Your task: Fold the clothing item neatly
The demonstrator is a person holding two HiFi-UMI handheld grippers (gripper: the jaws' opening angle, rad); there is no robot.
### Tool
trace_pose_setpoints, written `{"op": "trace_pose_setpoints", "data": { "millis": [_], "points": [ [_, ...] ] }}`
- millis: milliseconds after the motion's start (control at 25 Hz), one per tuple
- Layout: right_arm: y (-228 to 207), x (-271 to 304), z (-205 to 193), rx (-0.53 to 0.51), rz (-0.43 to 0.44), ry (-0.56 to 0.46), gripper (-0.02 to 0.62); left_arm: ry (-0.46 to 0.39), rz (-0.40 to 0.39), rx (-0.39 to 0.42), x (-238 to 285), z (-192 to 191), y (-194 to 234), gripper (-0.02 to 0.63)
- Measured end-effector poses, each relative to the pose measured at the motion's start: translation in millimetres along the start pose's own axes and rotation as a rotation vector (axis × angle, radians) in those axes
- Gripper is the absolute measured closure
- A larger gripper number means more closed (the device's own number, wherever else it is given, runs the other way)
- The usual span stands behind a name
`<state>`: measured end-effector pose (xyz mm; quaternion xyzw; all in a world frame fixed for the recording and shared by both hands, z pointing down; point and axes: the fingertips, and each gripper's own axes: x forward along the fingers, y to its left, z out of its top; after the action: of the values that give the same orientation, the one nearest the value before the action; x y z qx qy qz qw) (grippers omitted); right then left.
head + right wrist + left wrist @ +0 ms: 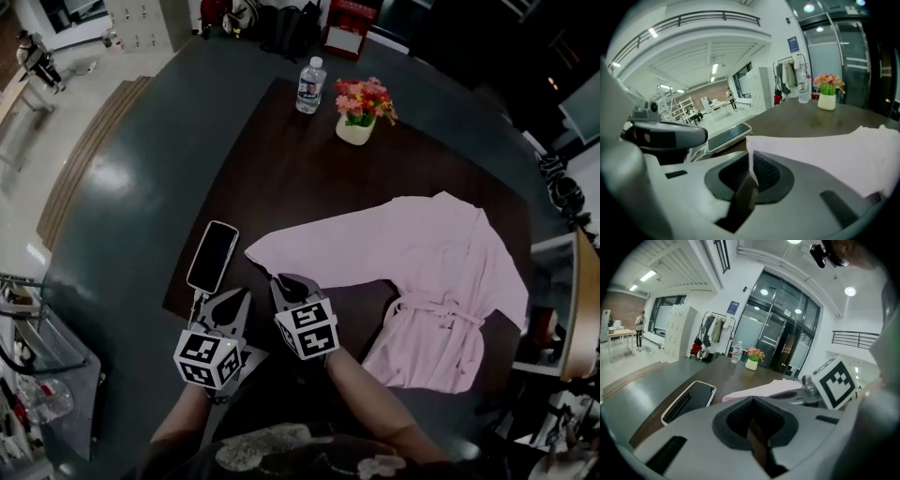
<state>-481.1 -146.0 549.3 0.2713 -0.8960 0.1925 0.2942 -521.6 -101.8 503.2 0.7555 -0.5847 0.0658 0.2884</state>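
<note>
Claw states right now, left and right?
Left claw: closed, nothing in it.
Right claw: closed on the edge of the pink robe sleeve.

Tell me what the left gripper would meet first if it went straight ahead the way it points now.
Probably the cuff end of the pink fabric robe's sleeve, lying just beyond the shut left gripper. The black white-cased smartphone lies slightly left of that line; depth is unclear.

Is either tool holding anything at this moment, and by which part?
The right tool pinches the pink robe by the edge of its sleeve cuff. The left tool is shut and empty.
</note>
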Motion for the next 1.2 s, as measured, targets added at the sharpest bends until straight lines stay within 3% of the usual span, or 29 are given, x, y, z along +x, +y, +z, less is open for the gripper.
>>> {"op": "trace_pose_setpoints", "data": {
  "millis": [200,440,760,1000,1200],
  "points": [
    [-44.1,-58.1,26.1,0.119,-0.046,-0.129,0.574,0.012,-0.071,0.051,24.3,7.9,-31.7,0.597],
    [-116.7,-152.5,22.1,0.205,-0.152,-0.275,0.574,0.025,-0.135,0.107,54.2,9.9,-100.9,0.597],
    [-255.9,-276.1,-52.6,0.350,-0.315,-0.340,0.574,0.023,-0.162,0.171,102.6,-5.0,-226.8,0.597],
    [-314.3,-305.4,-111.3,0.409,-0.260,-0.301,0.574,0.035,-0.123,0.199,137.1,-19.9,-298.7,0.597],
    [-327.9,-303.2,-117.1,0.387,-0.173,-0.275,0.574,0.036,-0.083,0.209,161.3,-28.6,-331.8,0.597]
  ]
}}
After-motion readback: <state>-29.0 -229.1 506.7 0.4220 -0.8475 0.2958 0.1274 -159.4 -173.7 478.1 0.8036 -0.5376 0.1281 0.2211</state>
